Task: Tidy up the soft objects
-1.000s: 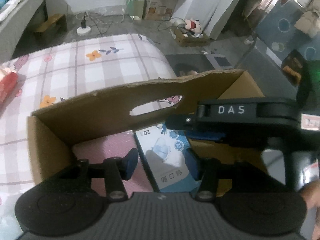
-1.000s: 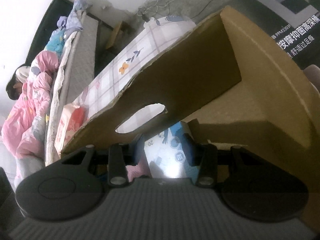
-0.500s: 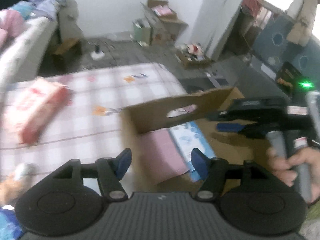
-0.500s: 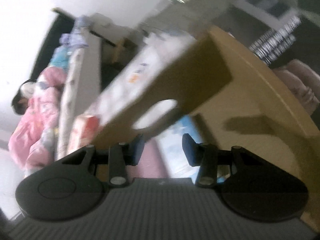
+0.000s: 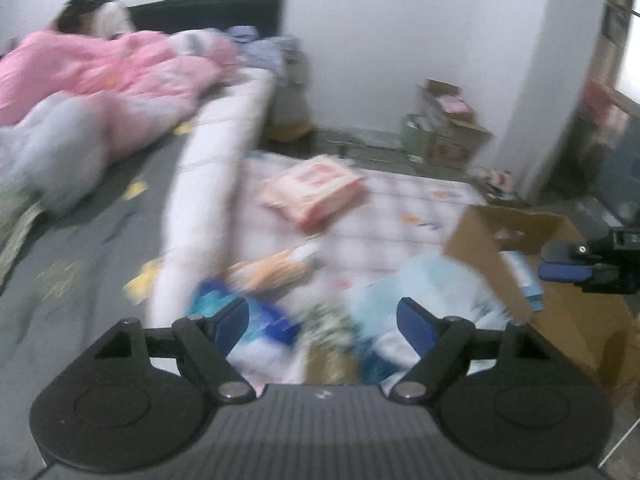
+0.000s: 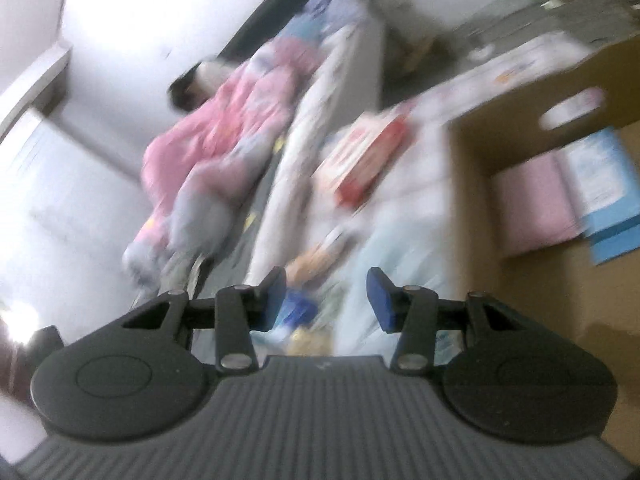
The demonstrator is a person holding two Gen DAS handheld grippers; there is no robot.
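Beside the cardboard box (image 6: 472, 184), on the checked cloth (image 5: 400, 208), lie blurred soft packs; a red-and-white pack (image 6: 360, 160) lies farther from the box. Inside the box I see a pink pack (image 6: 532, 204) touching a blue pack (image 6: 604, 184). My left gripper (image 5: 322, 320) and right gripper (image 6: 326, 294) are both wide apart and hold nothing.

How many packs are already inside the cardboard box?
2. In the cardboard box, a pink pack lies flat on the floor, with a light blue pack right beside it, away from the bed. The frames are blurred, so more could be hidden.
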